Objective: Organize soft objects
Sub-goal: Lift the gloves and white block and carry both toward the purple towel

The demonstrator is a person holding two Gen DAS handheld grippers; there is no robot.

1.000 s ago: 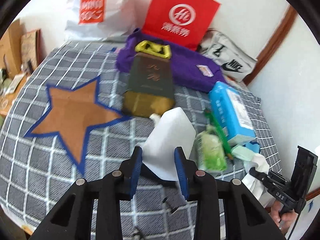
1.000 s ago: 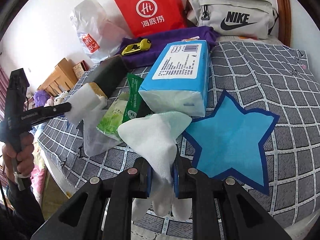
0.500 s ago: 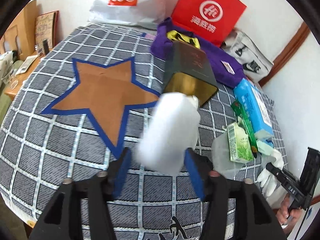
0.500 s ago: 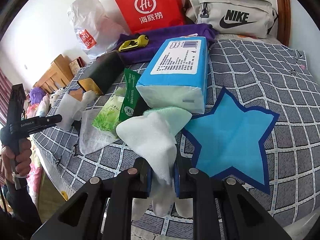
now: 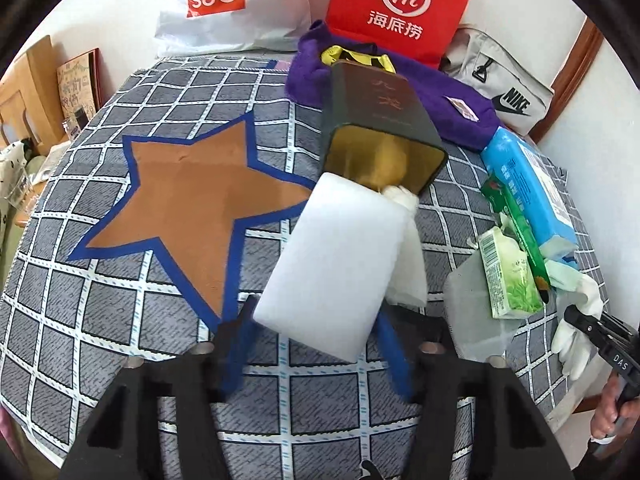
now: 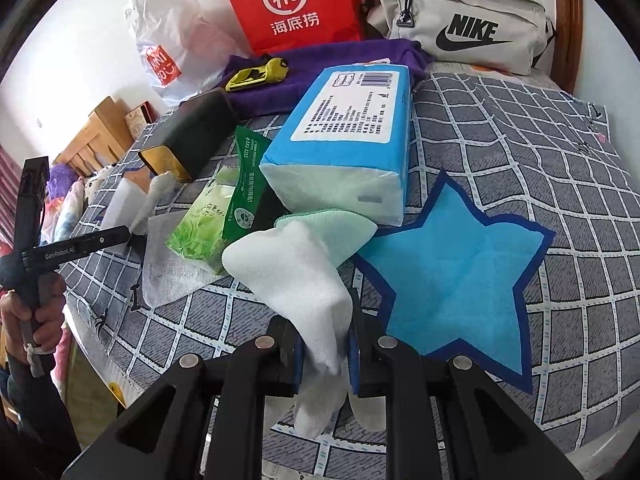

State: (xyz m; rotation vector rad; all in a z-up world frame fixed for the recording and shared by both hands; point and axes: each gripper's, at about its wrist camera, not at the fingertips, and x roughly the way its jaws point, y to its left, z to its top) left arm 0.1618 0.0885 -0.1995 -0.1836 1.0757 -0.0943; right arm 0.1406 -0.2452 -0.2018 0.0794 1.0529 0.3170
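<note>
White foam block (image 5: 336, 268) sits between the left gripper (image 5: 316, 352)'s jaws, which have just been closing slightly, beside the brown star (image 5: 200, 208). Right gripper (image 6: 324, 356) pinches a white cloth (image 6: 296, 268) beside the blue star (image 6: 460, 276).

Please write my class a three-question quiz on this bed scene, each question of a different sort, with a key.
1. True or false: the right gripper has its jaws shut on the white cloth.
2. What colour is the star patch lying beside the tissue pack? A orange, B blue, C green.
3. Which brand name is printed on the grey bag at the wall?

Key: 1 true. 2 B. 3 Nike.
</note>
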